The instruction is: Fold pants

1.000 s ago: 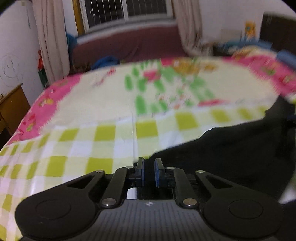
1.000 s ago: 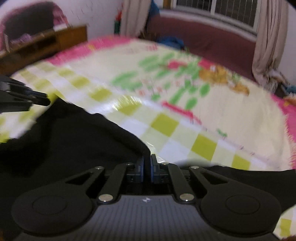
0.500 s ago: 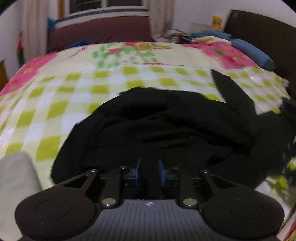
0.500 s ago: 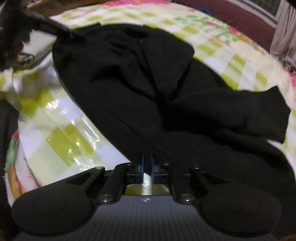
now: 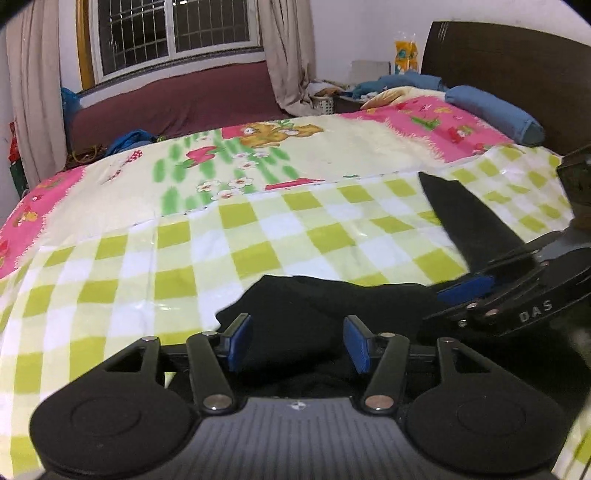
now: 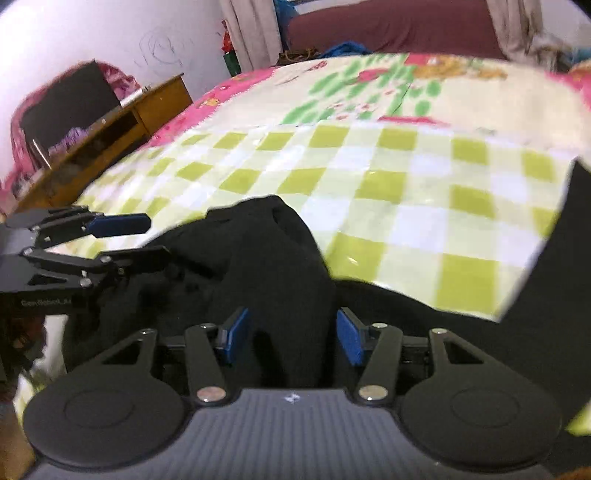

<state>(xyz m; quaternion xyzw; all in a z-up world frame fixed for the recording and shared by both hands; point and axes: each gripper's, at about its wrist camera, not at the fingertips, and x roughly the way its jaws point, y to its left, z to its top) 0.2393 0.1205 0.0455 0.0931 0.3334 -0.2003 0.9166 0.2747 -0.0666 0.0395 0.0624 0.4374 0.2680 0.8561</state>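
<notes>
Left wrist view: left gripper [image 5: 297, 341] low over the bed, jaws opening, blue pads [image 5: 240, 343] set well apart. Black pants [image 5: 317, 317] lie bunched on the green-and-white checked sheet [image 5: 177, 280] right in front; cloth sits between the pads but they don't press on it, so nothing gripped. One pant leg [image 5: 465, 221] runs up and away to the right across the sheet. Right gripper [image 5: 476, 295] comes in from the right edge, over the pants, one blue pad showing; can't tell from here if it touches the cloth. Further back: pink and floral blanket [image 5: 277, 155], blue pillow [image 5: 495, 114] by the dark headboard [image 5: 517, 74], window [image 5: 173, 33] w/ curtains.

Right wrist view: right gripper [image 6: 293, 336] also has jaws opening, pads [image 6: 349, 338] wide apart. A raised fold of the pants [image 6: 273, 258] stands between them, loose, not pinched. Rest of the pants spreads left and right along the near edge of the checked sheet [image 6: 388, 192], w/ a dark strip rising at far right. Left gripper [image 6: 129, 240] reaches in from the left, fingers parted, lower finger just over the cloth, upper one clear of it. Wooden desk [image 6: 147, 110] beside the bed at left
</notes>
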